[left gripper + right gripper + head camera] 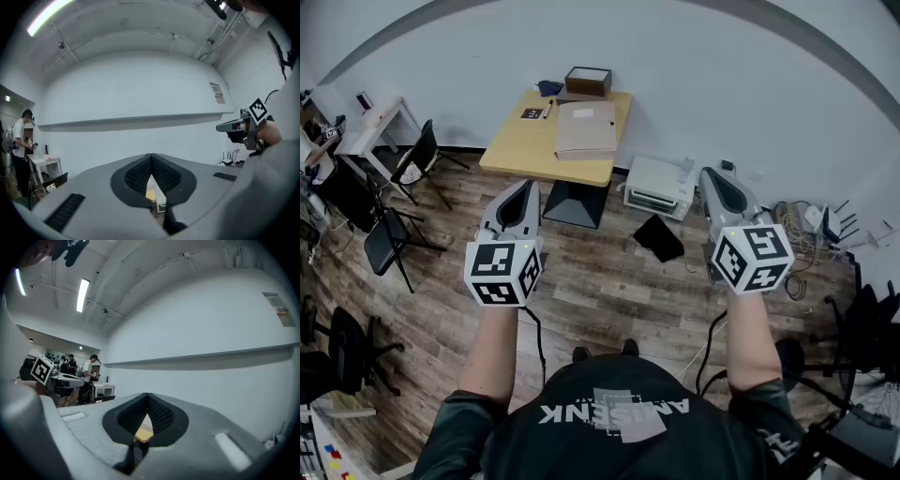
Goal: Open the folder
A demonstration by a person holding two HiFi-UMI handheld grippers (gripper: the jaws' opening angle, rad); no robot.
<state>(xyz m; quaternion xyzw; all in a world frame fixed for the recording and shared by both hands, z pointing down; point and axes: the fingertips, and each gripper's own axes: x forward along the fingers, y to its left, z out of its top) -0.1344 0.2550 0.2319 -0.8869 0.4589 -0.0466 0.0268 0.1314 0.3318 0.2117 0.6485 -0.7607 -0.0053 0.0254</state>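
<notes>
While both are held level w/ jaws clenched tight on nothing, left gripper (523,192) & right gripper (714,183) hang over the wood floor (609,281), well apart from the table (520,145). Folder (586,129) lies flat on that tabletop, right side, w/ a dark box (588,82) just behind it.

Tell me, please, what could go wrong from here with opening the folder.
The folder lies flat on the table, far ahead; the white appliance and cables on the floor could trip the person.
The left gripper and right gripper are shut; closed fingers might only push the cover.
</notes>
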